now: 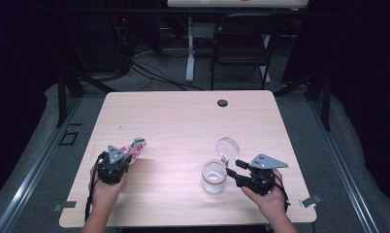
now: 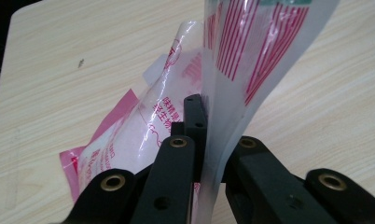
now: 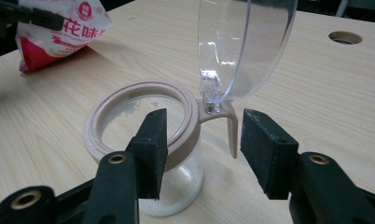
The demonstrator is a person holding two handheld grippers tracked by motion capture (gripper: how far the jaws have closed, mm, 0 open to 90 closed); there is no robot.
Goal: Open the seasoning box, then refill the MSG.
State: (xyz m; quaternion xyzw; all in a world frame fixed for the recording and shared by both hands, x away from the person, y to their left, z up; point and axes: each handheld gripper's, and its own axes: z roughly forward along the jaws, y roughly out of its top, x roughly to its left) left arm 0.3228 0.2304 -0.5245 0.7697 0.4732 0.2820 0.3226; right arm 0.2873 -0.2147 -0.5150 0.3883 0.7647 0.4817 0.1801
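A: Looking at the left gripper [image 2: 202,140], its jaws are pressed together on the edge of the pink-and-white bag [image 2: 176,98]; the bag [image 1: 136,147] sticks out past the jaws, its long axis running up and away from the hand, its far end low over the table [image 1: 183,116] at the left side.

B: And the jar [image 1: 214,176]?

A: Standing upright near the front right of the table, well apart from the bag and off to the bag's right; its clear lid [image 1: 227,147] is flipped up on the hinge, so the mouth is open; some white powder lies in the bottom.

B: The right gripper [image 3: 204,140]?

A: Spread; one jaw over the beige rim [image 3: 185,116], the other outside the hinge tab [image 3: 232,133]; neither pad seems to clamp anything yet; it is by far the nearer tool to the jar.

B: So the coming move?

A: I judge the bag must travel rightward across the table and tip over the mouth; the right gripper would steady the jar.
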